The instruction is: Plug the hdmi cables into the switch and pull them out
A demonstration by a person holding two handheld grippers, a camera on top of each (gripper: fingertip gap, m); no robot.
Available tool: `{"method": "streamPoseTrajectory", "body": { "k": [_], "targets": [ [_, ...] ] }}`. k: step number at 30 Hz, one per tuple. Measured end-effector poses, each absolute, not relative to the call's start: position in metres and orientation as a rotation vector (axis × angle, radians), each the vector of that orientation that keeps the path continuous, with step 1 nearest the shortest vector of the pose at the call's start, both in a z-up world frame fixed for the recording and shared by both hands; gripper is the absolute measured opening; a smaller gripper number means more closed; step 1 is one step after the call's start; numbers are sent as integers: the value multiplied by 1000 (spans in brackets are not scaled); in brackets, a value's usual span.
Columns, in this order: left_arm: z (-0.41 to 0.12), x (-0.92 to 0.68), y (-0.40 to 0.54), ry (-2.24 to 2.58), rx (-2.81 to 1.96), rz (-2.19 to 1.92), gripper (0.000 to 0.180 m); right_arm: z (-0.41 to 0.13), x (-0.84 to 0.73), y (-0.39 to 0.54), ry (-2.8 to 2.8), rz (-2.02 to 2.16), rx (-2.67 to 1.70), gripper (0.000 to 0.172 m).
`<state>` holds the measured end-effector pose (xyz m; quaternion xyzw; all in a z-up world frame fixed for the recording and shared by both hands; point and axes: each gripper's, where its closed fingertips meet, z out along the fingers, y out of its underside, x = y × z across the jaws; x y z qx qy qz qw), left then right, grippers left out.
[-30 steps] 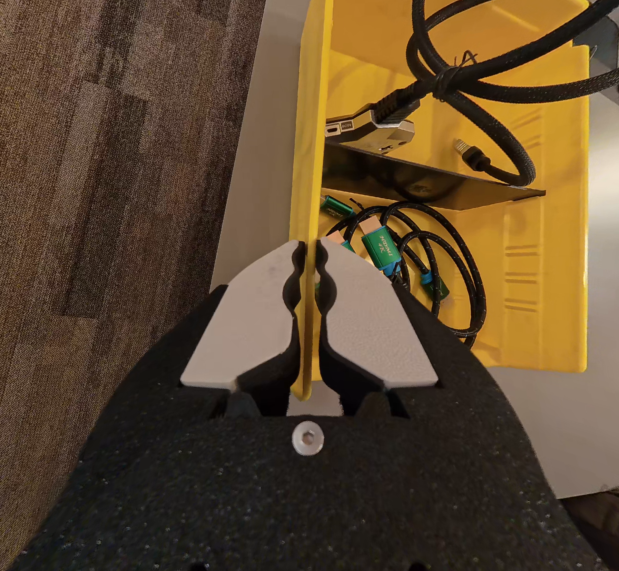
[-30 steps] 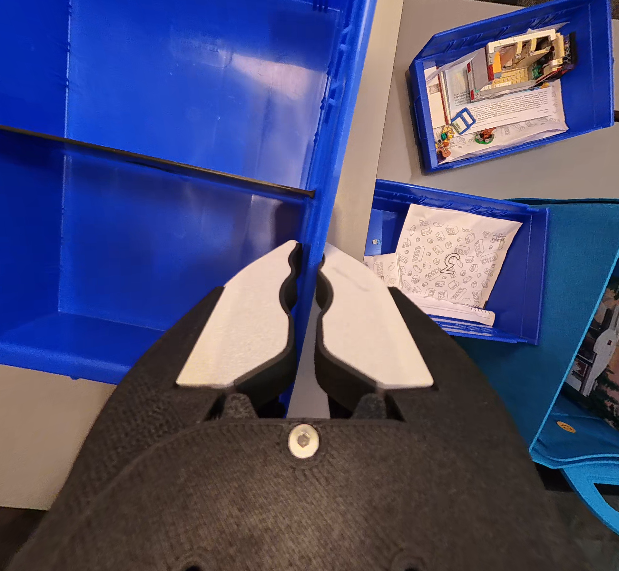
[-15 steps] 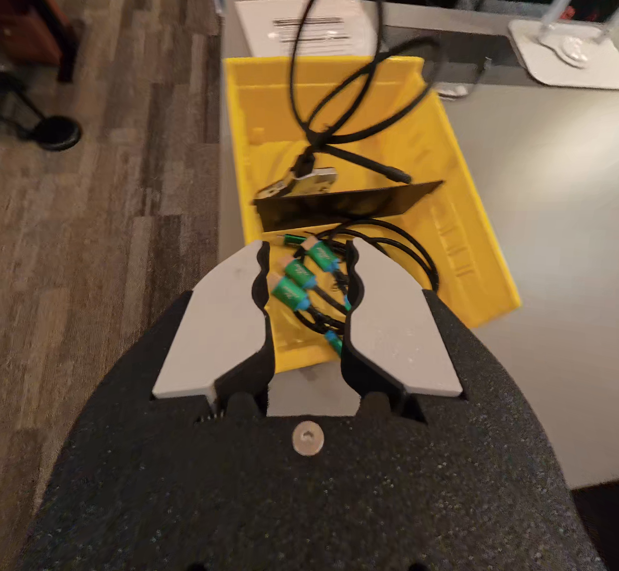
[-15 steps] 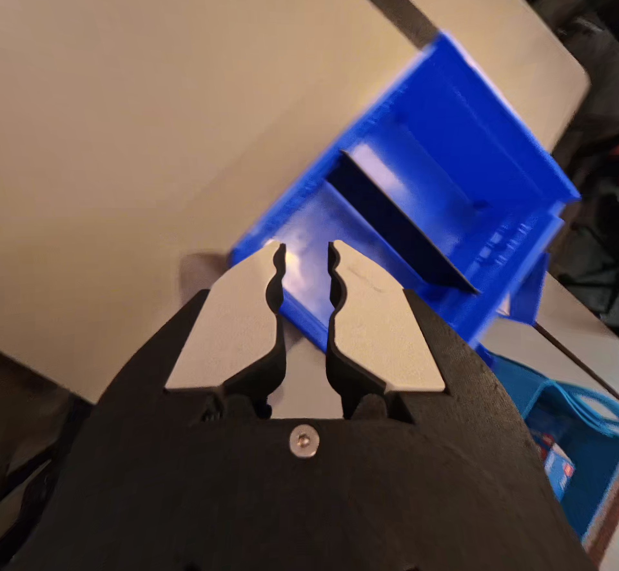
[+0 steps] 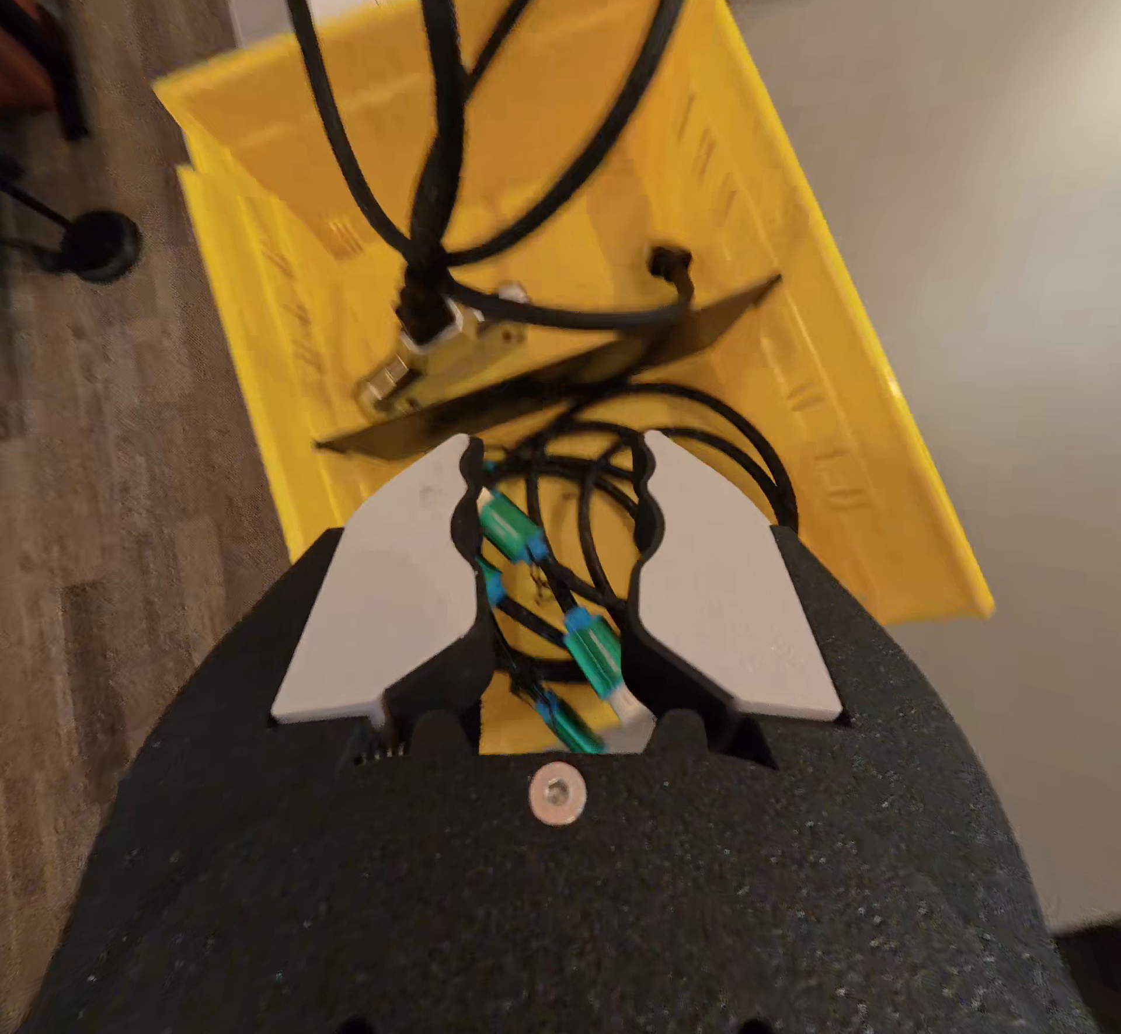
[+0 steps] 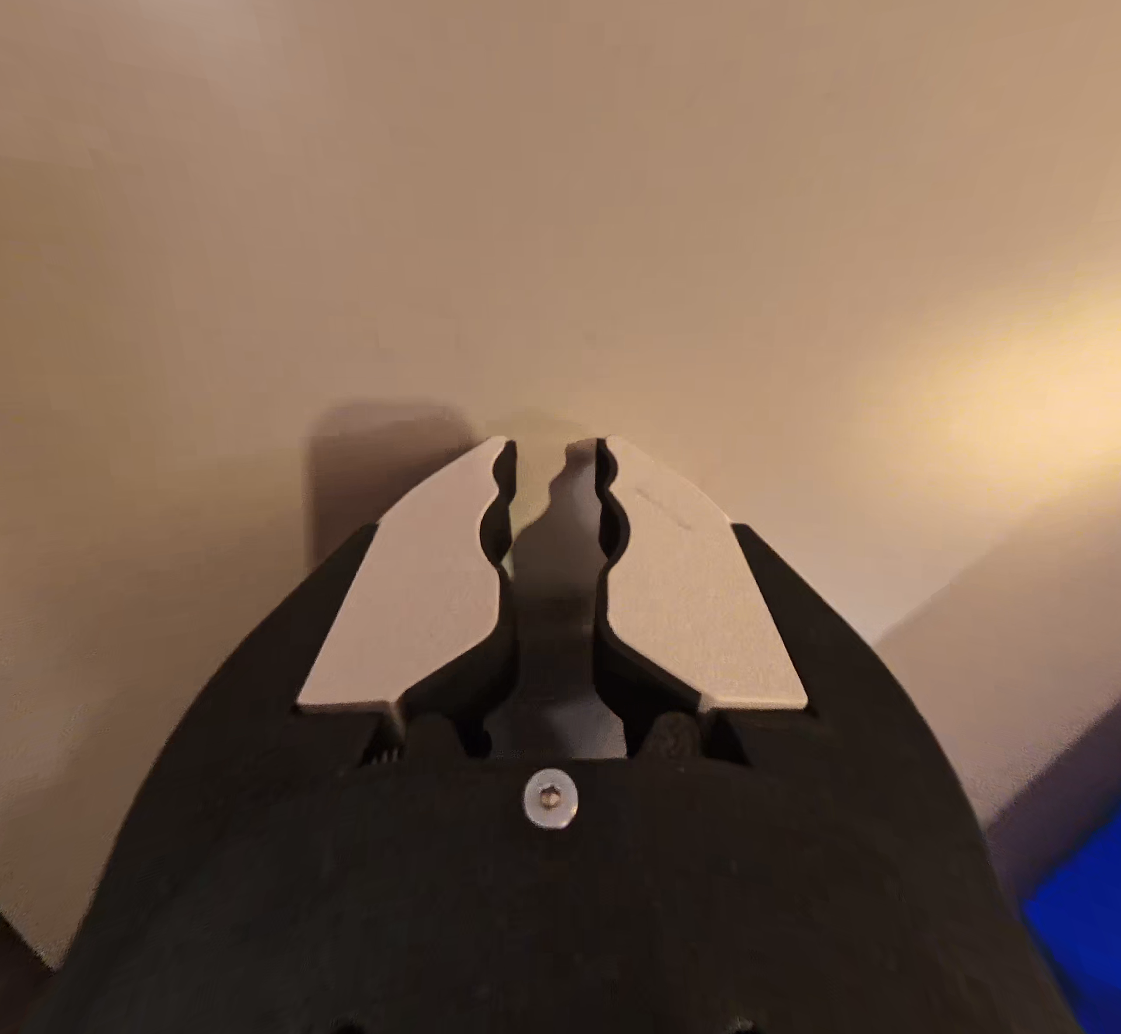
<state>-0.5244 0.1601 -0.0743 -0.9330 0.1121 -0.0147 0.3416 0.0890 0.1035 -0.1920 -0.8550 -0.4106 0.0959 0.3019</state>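
The left claw [image 5: 558, 447] hangs with its jaws spread wide and nothing gripped, over the near compartment of a yellow bin [image 5: 807, 398]. Seen through the gap between its fingers lies a coil of thin black cables [image 5: 582, 495] with green connectors [image 5: 506, 522]; the pads stand apart from them. A black divider [image 5: 716, 319] crosses the bin from 9 to 2 o'clock. Beyond it, in the far compartment, a metallic adapter [image 5: 449, 353] lies with a thick braided black cable [image 5: 437, 95] plugged in, its loops rising toward 12 o'clock. The bin sits on a grey counter [image 5: 970, 216]; wood-look floor [image 5: 91, 459] fills the 9 o'clock side.

The right claw [image 6: 555, 444] is partly open with nothing in it, its tips close over a bare beige counter [image 6: 546, 155], its shadow falling just at 10 o'clock. A blurred blue shape [image 6: 1086, 877] shows at 4 o'clock.
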Motion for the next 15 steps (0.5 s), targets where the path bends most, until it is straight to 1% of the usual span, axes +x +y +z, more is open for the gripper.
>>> {"method": "streamPoseTrajectory", "body": {
  "k": [2,5,6,10,13,15],
  "targets": [
    [-66,-533,183,278,-2370,-6,52,-192,91,108,-1052,255,-2260,25],
    [-73,-541,206,269,-2408,-73,60,-191,95,112,-1038,240,-2239,27],
    [-73,-541,211,270,-2411,-126,58,-191,96,112,-1035,239,-2234,28],
    [-78,-540,217,435,-2456,-236,69,-190,96,112,-1040,220,-2194,28],
    [-65,-547,226,410,-2426,-236,68,-189,97,111,-1037,209,-2181,28],
    [-53,-543,236,320,-2385,-335,66,-189,97,112,-1034,207,-2178,28]
  ]
}}
